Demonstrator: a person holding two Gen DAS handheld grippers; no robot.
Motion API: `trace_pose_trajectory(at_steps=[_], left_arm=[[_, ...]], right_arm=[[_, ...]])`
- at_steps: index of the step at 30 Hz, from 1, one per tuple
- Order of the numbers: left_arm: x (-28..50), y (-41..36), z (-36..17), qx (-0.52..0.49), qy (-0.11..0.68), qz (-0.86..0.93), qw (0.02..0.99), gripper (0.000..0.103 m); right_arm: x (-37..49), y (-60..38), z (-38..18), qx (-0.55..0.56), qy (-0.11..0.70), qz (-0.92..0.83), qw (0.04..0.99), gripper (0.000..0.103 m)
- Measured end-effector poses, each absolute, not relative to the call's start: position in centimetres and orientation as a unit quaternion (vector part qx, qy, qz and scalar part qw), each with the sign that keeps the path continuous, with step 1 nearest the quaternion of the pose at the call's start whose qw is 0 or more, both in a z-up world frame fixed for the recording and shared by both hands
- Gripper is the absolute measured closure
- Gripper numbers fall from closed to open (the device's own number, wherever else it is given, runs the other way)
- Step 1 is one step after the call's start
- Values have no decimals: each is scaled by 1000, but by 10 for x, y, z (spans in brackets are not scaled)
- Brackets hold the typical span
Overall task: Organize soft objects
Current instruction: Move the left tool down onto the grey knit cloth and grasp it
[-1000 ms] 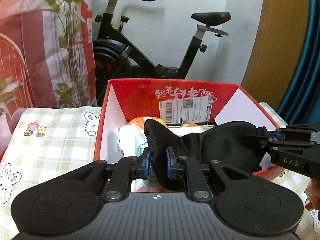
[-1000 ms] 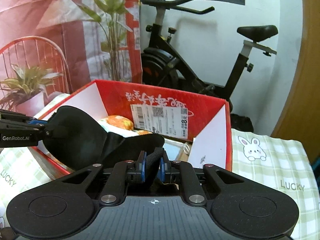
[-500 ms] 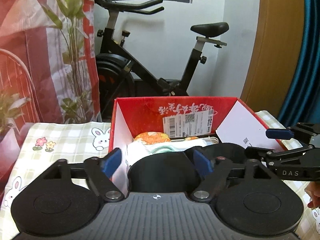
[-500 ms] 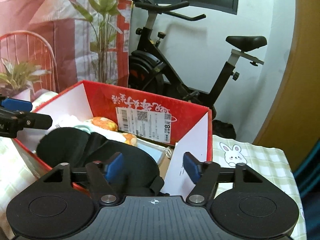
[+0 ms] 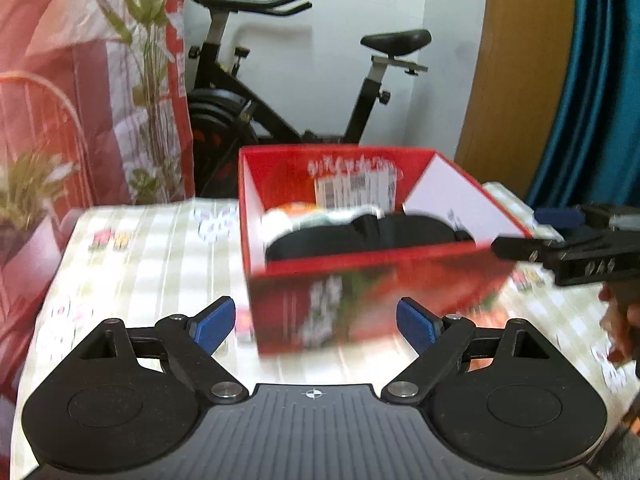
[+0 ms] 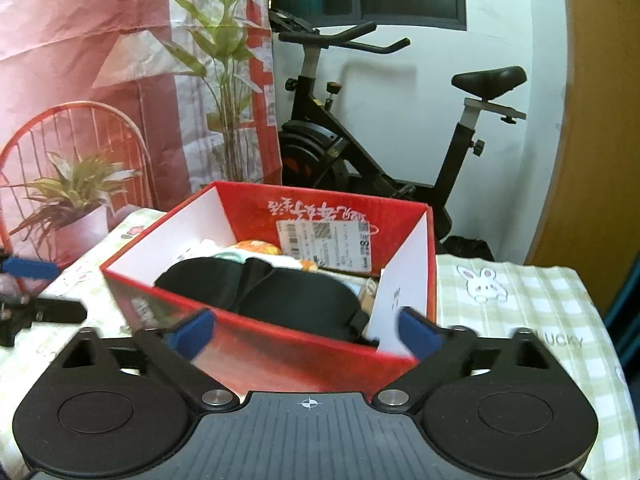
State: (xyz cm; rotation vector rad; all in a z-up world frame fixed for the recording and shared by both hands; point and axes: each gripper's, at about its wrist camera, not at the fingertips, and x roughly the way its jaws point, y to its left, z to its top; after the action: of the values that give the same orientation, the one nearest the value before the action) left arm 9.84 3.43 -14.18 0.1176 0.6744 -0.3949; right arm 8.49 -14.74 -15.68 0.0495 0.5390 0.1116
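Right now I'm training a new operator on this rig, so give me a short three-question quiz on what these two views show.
1. True or false: the left gripper grips the black eye mask.
2. Where does the mask lie? A) on the tablecloth B) inside the red box C) on the bike seat
3. Fill in: the right gripper has its fingers ____.

Key: 1 false, both grippers are open and hold nothing; 2 B; 3 open.
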Motion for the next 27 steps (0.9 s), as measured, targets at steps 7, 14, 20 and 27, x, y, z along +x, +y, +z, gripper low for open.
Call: trace_pose_trajectory(at_steps=[7,14,20,27], left_arm=[[52,48,-172,59,366,-205,906,14],[26,54,-204,45,396,-209,893,14],[12,57,-222,30,418,-211,883,14],[3,65,-235,5,429,-208,879,18]], right_arm=[[35,-136,-173,36,293,68,953,0],[-18,-118,-210,34,358,92,929,1],[-55,-109,-234,23,414,93,905,3],[-70,-102,-255,13,462,98,881,39]])
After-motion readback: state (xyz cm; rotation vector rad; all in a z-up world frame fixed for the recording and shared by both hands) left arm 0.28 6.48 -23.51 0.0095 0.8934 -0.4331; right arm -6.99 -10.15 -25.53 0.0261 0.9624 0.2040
